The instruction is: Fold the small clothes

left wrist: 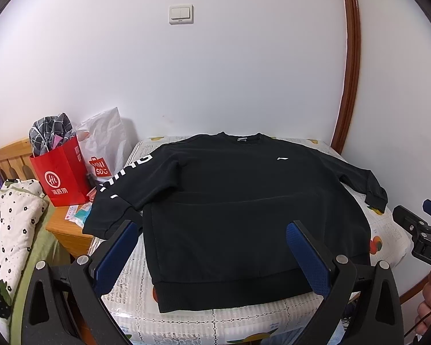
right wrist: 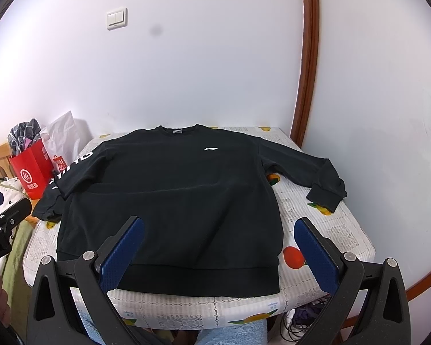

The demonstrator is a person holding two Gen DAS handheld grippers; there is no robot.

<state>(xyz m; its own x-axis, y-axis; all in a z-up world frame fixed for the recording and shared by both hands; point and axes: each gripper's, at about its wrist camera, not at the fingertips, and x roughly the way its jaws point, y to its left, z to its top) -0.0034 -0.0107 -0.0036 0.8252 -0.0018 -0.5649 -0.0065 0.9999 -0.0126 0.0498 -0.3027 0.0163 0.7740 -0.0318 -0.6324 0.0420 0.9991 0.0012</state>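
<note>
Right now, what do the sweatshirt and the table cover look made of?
Sweatshirt: soft matte black knit, probably cotton fleece, judging by the ribbed hem and cuffs. Table cover: looks like glossy plastic sheet printed with lace and fruit; it shows a slight sheen.

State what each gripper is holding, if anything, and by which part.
Nothing is held. The left gripper and the right gripper are both open above the sweatshirt, which lies flat on the table.

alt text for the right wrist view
A black long-sleeved sweatshirt lies flat, front up, sleeves spread, on a fruit-print tablecloth. The open right gripper hovers above its hem, holding nothing.
</note>
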